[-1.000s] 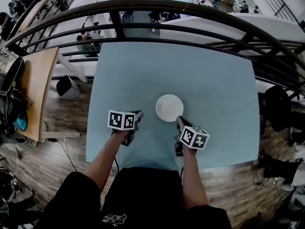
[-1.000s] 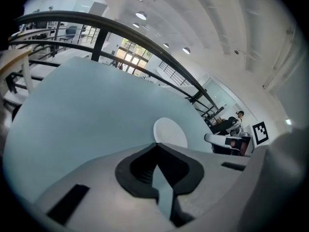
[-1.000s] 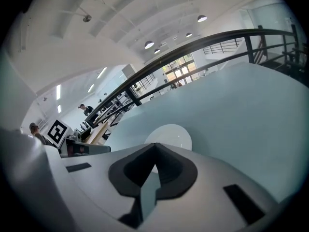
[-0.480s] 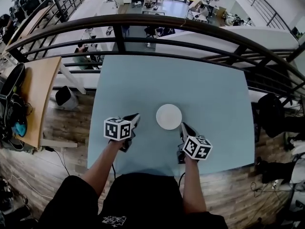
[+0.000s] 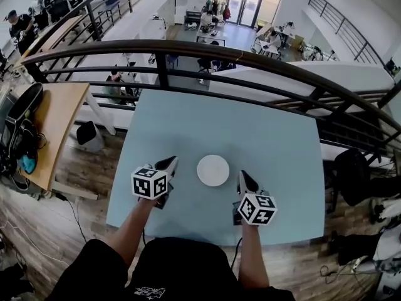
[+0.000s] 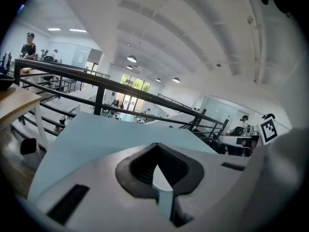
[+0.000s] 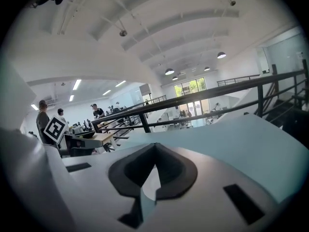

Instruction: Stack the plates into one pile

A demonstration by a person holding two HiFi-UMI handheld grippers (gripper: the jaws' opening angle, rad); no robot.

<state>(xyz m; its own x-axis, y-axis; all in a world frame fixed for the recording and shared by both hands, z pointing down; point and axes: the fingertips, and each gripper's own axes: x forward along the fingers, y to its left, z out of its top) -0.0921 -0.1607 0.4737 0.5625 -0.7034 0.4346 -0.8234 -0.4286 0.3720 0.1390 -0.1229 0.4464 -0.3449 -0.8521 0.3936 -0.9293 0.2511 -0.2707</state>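
Both tools, the left tool [image 5: 169,163] and the right tool [image 5: 244,177], have jaws pressed together on nothing, above the pale blue counter [image 5: 263,137]; a black metal railing [image 5: 250,56] curves ahead of them and a wooden desk [image 5: 53,124] stands off the left tool's outer side. Between the two tools, just ahead of their tips, lies one round white plate [image 5: 213,170], flat and plain; whether others lie beneath cannot be told.

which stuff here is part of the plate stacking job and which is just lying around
Job: white plate; blue table under it; left tongs and right tongs, both shut and empty.
Lying about: black railing; wooden desk; black chair.
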